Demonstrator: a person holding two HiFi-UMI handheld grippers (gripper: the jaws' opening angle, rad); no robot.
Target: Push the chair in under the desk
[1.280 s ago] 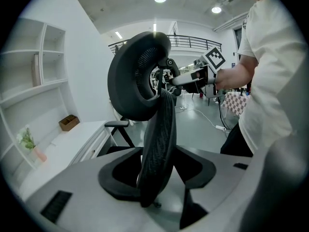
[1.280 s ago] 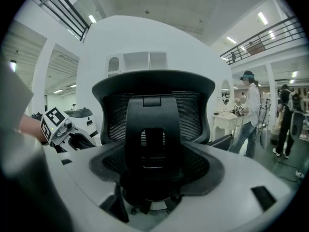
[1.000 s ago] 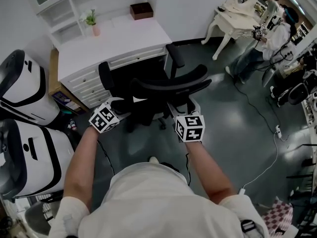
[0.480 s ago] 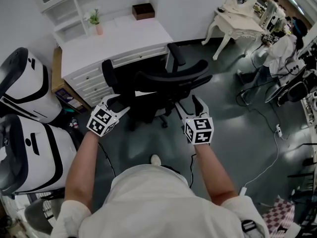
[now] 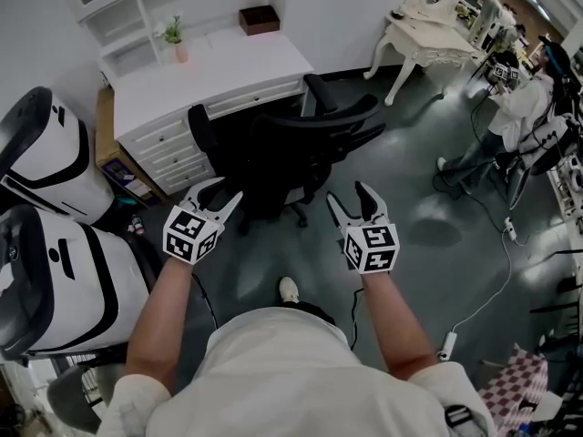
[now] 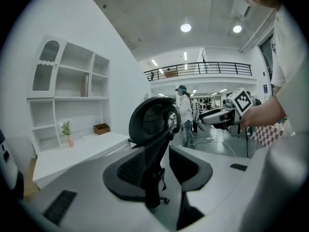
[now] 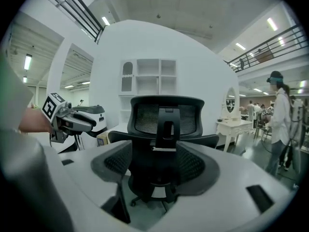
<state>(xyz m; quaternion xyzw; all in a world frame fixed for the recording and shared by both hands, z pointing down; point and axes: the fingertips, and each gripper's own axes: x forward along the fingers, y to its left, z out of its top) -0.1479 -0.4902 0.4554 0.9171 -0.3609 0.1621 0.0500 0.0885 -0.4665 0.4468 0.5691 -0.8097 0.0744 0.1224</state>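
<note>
Shows open-weave black mesh across the back of the chair (image 5: 310, 139) at 12 o'clock, framed in matt black plastic, and a smooth, white, painted-looking satin top on the desk (image 5: 214, 71) at 11 o'clock. Shows a dark grey floor (image 5: 428, 217) at 3 o'clock polished to a gloss that mirrors the lights, and glossy white plastic shells with black trim on the machines (image 5: 41, 157) at 9 o'clock. Looks like brown wood for the small box (image 5: 260, 18) on the desk, soft white cloth for the shirt (image 5: 282, 371) at 6 o'clock.
</note>
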